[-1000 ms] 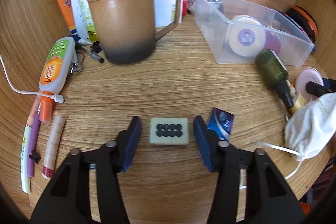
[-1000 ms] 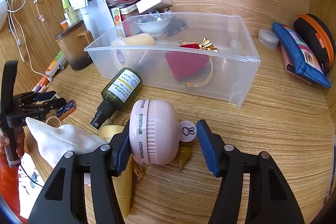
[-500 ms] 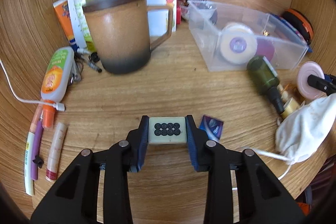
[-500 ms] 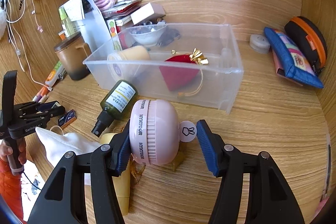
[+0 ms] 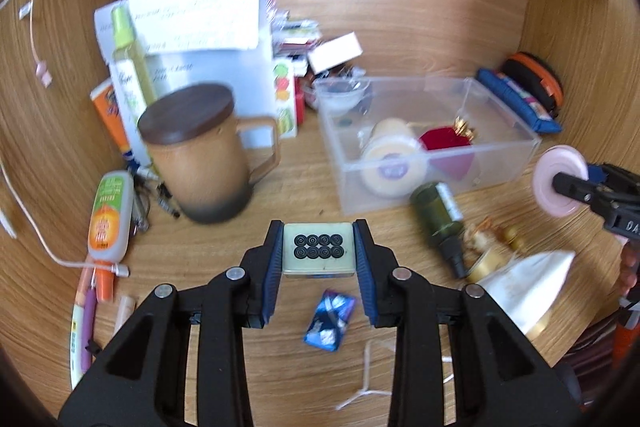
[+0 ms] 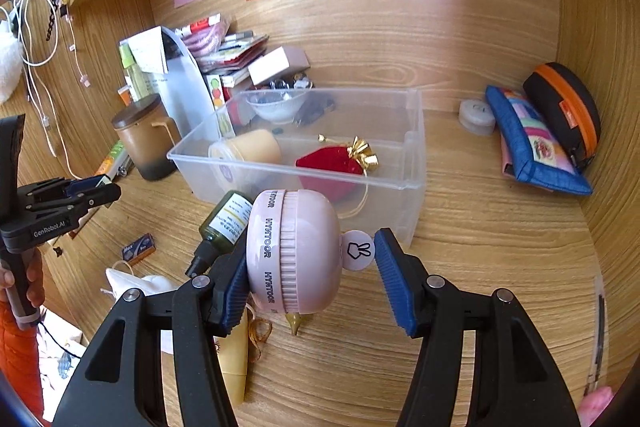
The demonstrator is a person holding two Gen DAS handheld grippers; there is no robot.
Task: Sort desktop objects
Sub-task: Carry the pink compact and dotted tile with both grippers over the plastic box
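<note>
A cluttered wooden desk (image 5: 304, 187) seen from two handheld grippers. Along the desk's left edge lie pens and an orange-capped glue bottle (image 5: 109, 211), with a lidded brown mug (image 5: 200, 155) just behind them. At centre, the left gripper (image 5: 318, 251) is pinched on a pale mahjong tile (image 5: 318, 246) marked with eight black circles, lifted clear of the desk; a small blue packet (image 5: 330, 319) lies on the wood below it. Toward the right sits a clear plastic bin (image 6: 400, 183) holding a cream jar (image 6: 244, 149), a red pouch (image 6: 332, 165) with a gold bow, and a small bowl. A dark green bottle (image 6: 224, 223) lies just in front of the bin. The right gripper (image 6: 310, 259) carries a pink round device (image 6: 294, 251) labelled HYVTOOR; its left pad presses the body, while the right pad seems only to meet a small bunny tag, though the contact is hard to judge. That lopsided hold could let the device twist out and drop. The tile is gripped only by its short ends, so tilting over the bin wall might slip it. A blue pouch (image 6: 532, 143) rests at the right edge.
</note>
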